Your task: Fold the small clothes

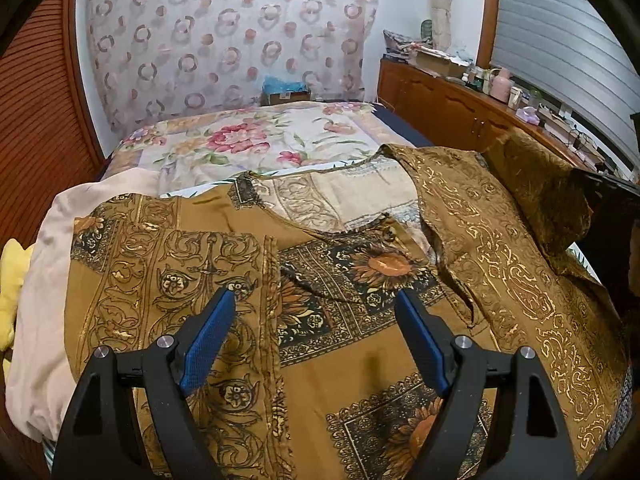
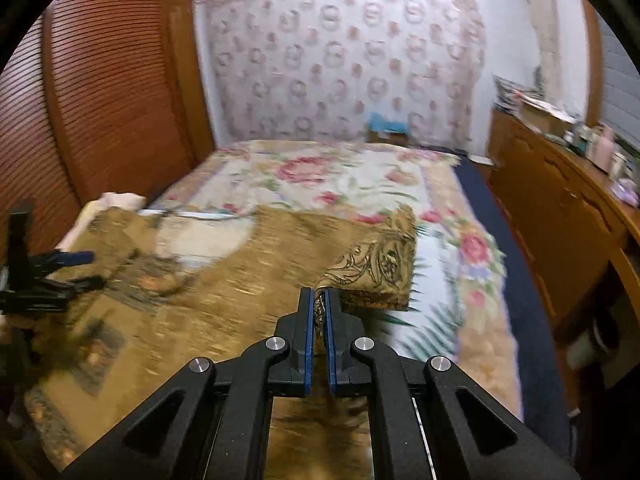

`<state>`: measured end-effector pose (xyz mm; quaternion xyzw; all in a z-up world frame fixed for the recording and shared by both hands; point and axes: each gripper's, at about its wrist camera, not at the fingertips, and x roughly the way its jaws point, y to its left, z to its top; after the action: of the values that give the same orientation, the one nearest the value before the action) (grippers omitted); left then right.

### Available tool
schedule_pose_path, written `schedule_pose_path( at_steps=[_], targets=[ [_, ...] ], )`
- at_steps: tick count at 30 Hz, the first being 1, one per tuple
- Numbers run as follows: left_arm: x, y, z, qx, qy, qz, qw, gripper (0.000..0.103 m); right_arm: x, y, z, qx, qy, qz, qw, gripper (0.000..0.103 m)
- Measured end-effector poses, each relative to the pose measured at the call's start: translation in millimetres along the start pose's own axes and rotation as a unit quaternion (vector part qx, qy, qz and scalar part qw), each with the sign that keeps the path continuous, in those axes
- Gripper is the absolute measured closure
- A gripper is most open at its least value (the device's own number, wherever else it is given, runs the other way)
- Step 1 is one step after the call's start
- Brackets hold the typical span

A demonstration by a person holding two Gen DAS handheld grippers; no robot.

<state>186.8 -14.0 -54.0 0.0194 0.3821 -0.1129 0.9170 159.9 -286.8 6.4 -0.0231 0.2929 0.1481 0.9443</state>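
In the left wrist view, the left gripper (image 1: pixel 316 300), a black frame with blue ribbed finger pads, hovered with its jaws spread wide and nothing between them. Below it lay the brown patterned garment (image 1: pixel 320 368), a thin printed cloth with black scroll borders and sunflower panels, spread across the near end of the bed with floral cover (image 1: pixel 224 148). One side of the garment was already turned over its middle, leaving a straight folded edge between the fingers. At the right, another portion was lifted and turned over, showing its gold-printed reverse side. A pale pink cloth (image 1: pixel 36 300) lay under the garment's left edge, and a yellow soft item (image 1: pixel 10 292) sat beside it at the frame border. A wooden sideboard (image 1: pixel 448 108) carrying bottles stood along the right wall. In the right wrist view, which was motion-blurred, the right gripper (image 2: pixel 319 296) had its jaws nearly together, pinching a raised fold of the garment (image 2: pixel 240 280) between the blue pads. The gripped portion hung above the bed cover (image 2: pixel 360 176). The left gripper (image 2: pixel 86 268) appeared at the left edge, open over the cloth. A louvred wooden door (image 2: pixel 100 92) stood behind it.
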Motion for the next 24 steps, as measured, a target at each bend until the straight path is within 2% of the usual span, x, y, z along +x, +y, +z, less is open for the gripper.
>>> schedule_pose_path(
  at_steps=[5, 7, 10, 12, 14, 21, 24],
  targets=[
    [-1, 4, -2, -0.004, -0.001, 0.000, 1.0000, 0.020, 7, 37, 0, -0.017, 0.016, 0.065, 0.998, 0.098],
    [-2, 5, -3, -0.004, -0.001, 0.000, 1.0000, 0.020, 11, 44, -1, -0.024, 0.023, 0.078, 0.996, 0.092],
    [-3, 7, -4, -0.004, -0.001, 0.001, 1.0000, 0.020, 15, 46, -2, -0.037, 0.030, 0.071, 0.996, 0.082],
    [-3, 9, -5, -0.006, 0.000, 0.002, 1.0000, 0.020, 16, 38, 1, -0.033, 0.030, 0.054, 0.998, 0.070],
    [-3, 13, -6, -0.010, 0.000, 0.002, 0.9999, 0.020, 16, 32, 4, -0.029, 0.034, 0.037, 0.998, 0.065],
    [-3, 21, -6, -0.018, -0.001, 0.007, 0.9998, 0.020, 24, 21, -3, -0.031, 0.072, -0.013, 0.997, 0.064],
    [-3, 22, -8, -0.016, 0.000, 0.008, 0.9998, 0.020, 25, 15, -6, -0.017, 0.086, -0.011, 0.996, 0.064]
  ],
)
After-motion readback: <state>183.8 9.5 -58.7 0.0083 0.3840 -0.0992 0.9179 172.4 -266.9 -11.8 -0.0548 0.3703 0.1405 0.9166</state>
